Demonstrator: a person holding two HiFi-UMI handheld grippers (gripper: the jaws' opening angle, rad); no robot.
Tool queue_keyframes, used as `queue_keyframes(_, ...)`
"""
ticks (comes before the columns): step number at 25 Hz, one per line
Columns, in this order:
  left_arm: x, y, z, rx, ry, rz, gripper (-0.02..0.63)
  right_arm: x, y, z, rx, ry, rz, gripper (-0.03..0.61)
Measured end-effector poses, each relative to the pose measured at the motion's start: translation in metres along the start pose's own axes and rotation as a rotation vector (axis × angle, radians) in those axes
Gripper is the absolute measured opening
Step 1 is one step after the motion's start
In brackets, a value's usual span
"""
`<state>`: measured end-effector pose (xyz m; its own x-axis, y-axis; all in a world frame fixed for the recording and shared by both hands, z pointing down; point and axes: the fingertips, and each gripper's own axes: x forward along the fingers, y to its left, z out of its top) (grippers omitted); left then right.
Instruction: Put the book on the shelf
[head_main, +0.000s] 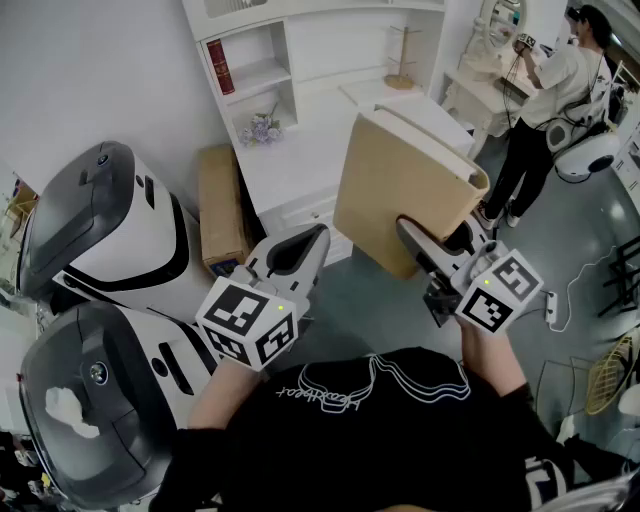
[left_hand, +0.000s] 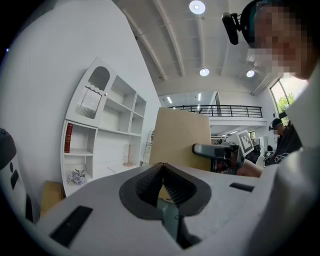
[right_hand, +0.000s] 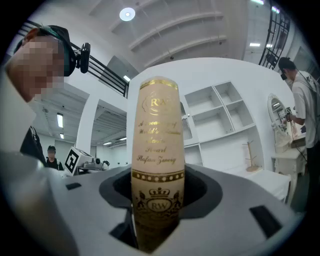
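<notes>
Right gripper view shows the right gripper (right_hand: 156, 199) pinching the tan book (right_hand: 156, 125) at its spine; the left gripper (left_hand: 163, 176) looks pressed together, empty.

bright | round ceiling lamps (left_hand: 197, 6) | fisheye edges dark, bent

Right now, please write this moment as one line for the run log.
left tongs: shut, empty | right tongs: shut on book | book: in air, not yet on shelf
</notes>
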<state>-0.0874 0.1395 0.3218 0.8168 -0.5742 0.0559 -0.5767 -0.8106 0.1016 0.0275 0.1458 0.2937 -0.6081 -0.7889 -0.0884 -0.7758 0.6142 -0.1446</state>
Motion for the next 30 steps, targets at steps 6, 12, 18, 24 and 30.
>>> queue_keyframes(6, 0.005, -0.002, 0.0, -0.022, -0.01, 0.009, 0.003, -0.004, -0.008, 0.0, 0.008, 0.0, -0.002, 0.227)
queue_keyframes(12, 0.026, -0.002, -0.001, -0.04, -0.007, 0.017, 0.003, -0.008, -0.03, 0.001, 0.019, -0.001, -0.002, 0.227)
queue_keyframes(18, 0.068, -0.006, -0.004, -0.038, 0.018, 0.015, 0.003, -0.013, -0.071, 0.005, 0.033, -0.008, -0.01, 0.227)
queue_keyframes(24, 0.119, -0.015, 0.001, -0.011, 0.016, 0.019, 0.003, -0.02, -0.118, 0.014, 0.023, -0.011, 0.002, 0.227)
queue_keyframes(30, 0.16, -0.021, 0.002, 0.004, 0.003, 0.048, 0.003, -0.033, -0.165, 0.023, 0.021, -0.032, 0.008, 0.227)
